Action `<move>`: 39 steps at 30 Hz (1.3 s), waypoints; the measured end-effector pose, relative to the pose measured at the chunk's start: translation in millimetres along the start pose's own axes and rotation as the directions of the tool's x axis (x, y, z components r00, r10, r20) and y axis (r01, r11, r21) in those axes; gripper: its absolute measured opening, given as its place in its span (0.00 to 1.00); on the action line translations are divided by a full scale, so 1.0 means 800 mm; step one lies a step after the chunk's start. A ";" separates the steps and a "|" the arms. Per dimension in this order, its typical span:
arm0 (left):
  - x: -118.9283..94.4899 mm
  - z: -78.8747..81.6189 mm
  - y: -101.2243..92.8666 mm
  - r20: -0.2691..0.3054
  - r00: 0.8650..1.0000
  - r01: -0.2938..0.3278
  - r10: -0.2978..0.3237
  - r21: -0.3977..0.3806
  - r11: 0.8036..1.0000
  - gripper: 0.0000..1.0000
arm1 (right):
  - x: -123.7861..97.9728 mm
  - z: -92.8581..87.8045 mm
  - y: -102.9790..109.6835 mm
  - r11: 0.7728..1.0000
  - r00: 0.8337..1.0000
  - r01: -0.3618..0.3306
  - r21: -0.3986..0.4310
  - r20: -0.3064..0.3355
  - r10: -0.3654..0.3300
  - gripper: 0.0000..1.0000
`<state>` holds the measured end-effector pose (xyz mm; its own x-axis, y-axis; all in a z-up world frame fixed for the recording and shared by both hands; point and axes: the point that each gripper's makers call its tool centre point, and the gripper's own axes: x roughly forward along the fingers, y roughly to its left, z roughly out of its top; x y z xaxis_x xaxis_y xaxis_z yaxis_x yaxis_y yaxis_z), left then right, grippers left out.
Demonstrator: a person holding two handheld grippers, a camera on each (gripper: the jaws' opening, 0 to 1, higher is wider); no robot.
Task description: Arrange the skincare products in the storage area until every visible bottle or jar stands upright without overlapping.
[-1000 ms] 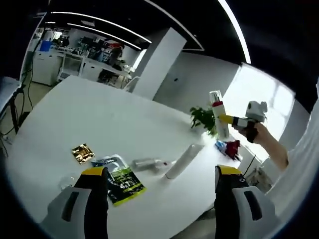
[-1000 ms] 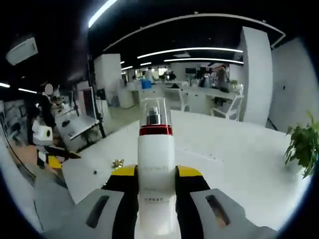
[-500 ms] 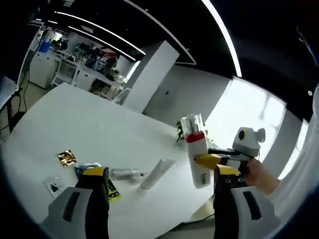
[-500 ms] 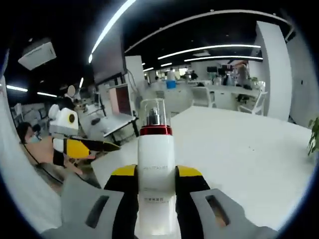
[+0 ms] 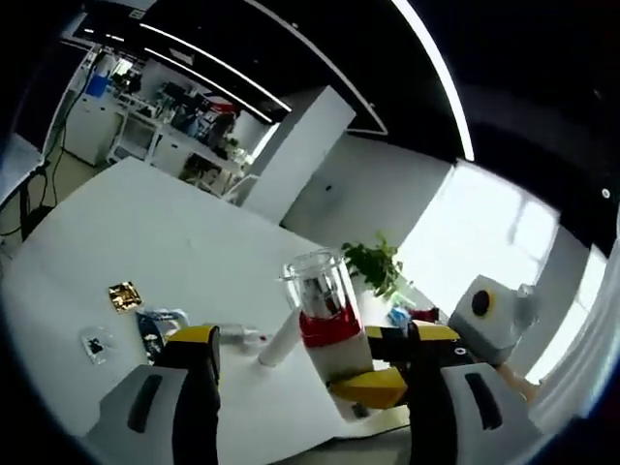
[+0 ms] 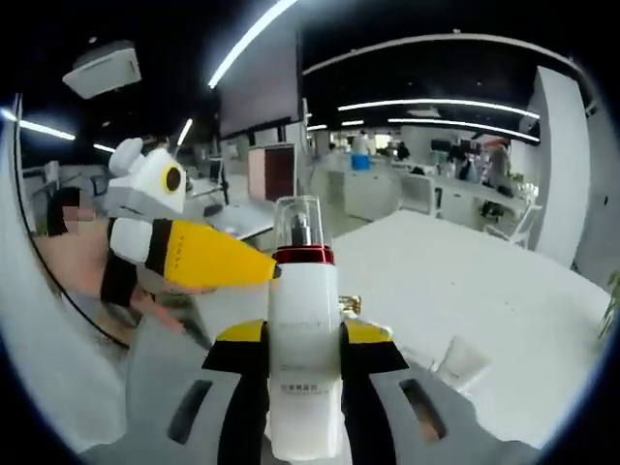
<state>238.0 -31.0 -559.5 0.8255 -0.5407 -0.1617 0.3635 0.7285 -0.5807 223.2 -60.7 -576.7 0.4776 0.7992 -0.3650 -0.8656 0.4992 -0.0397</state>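
The white tabletop [image 5: 145, 242] carries a white tube [image 5: 281, 339] lying on its side, a clear bottle [image 5: 237, 336] lying beside it, a few flat sachets [image 5: 124, 295] and, at the far edge, a potted plant [image 5: 373, 263]. The left gripper [image 5: 305, 387] hovers above it, jaws wide apart and holding nothing. The right gripper [image 6: 304, 387] is clamped on a white pump bottle [image 6: 303, 358] with a red collar and clear cap, held in the air between the left gripper's jaws.

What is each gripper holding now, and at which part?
Right gripper holds the white pump bottle by its lower body. Left gripper is open, holding nothing.
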 end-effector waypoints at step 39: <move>-0.032 -0.003 -0.054 -0.107 0.973 0.225 -0.205 0.246 0.943 0.23 | -0.015 0.030 0.063 0.961 0.952 -0.277 0.019 0.142 0.272 0.31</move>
<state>200.5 -49.6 -532.5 0.6827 -0.7201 -0.1239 0.6349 0.6686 -0.3872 177.2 -36.9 -552.4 0.2407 0.9439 -0.2260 -0.9610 0.2644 0.0807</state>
